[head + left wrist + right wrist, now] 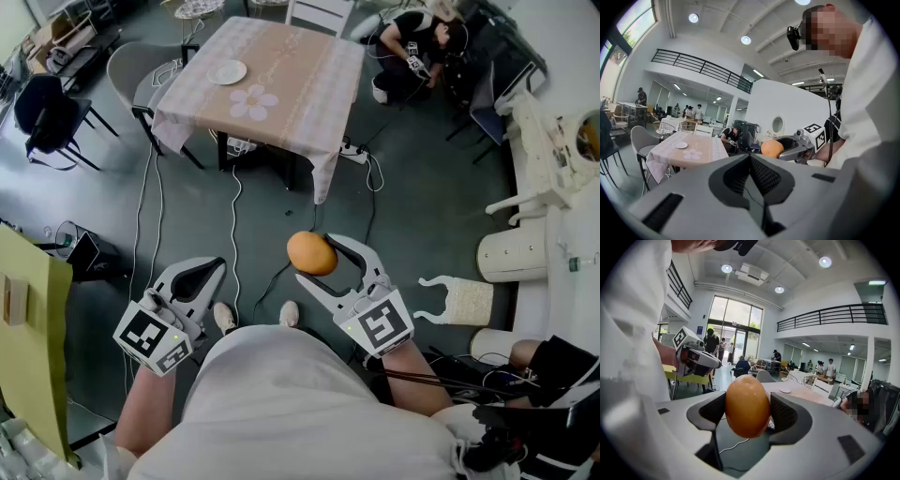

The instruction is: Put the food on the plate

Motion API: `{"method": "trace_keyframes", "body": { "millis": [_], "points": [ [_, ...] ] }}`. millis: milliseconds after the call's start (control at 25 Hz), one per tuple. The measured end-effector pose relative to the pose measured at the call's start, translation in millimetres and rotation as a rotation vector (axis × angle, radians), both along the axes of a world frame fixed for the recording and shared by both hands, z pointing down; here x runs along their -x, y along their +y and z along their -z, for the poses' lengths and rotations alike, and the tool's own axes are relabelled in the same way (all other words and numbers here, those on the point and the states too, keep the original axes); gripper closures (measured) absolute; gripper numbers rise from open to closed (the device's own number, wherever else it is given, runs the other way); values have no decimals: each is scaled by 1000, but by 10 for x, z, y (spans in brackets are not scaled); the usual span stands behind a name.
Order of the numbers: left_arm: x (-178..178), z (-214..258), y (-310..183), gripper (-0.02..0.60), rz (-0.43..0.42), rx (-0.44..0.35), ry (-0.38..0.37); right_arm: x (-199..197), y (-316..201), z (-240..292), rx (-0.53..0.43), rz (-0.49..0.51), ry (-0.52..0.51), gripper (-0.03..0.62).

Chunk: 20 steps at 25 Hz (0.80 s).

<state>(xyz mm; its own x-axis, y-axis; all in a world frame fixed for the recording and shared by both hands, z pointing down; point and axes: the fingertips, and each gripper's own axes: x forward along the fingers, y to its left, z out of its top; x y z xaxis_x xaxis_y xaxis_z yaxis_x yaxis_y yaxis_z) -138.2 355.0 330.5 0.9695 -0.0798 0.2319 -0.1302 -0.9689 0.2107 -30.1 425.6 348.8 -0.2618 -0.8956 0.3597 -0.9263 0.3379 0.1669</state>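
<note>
While standing well apart from the table, held the food in the right gripper, up in the air above the floor. Clamped it across the middle, one ribbed pad on each side, with the jaws spread wide around it. Carried the left gripper low beside the body, jaws together and nothing between them.

Saw the plate on the far part of the table, near a corner and just beside a printed flower, with nothing visible on it.

Judged the food to be an orange, egg-shaped piece with smooth, slightly shiny skin. Took it as probably light and firm enough to stand the clamp without denting, though could not tell real fruit from a model. Judged the skin slippery and the round form ready to squeeze out forward or backward if gripped away from the widest part. Found the present hold the sensible one, at the belly and between both pads. Expected rolling on a shallow plate, so advised a low release at the middle of the plate, with slow opening. Feared a drop on the hard floor on the way, with bruising or cracking if real.
</note>
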Motion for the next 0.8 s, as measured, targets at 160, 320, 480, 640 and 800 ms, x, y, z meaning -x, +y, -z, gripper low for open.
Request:
{"method": "trace_keyframes", "body": {
  "millis": [160,320,480,640,800],
  "points": [
    [4,-38,37,572,3,-7,5,1,8,-26,-17,-7,-20,284],
    [-38,-28,55,572,4,-15,17,-13,10,2,-32,1,-8,284],
    [-43,-49,75,572,14,-14,13,-15,19,-1,-34,17,-3,284],
    [-92,-71,104,572,31,-10,1,-95,58,-15,-29,31,-14,284],
    [-152,-142,103,572,60,-5,-12,-181,66,-92,-20,54,-32,284]
  ]
}}
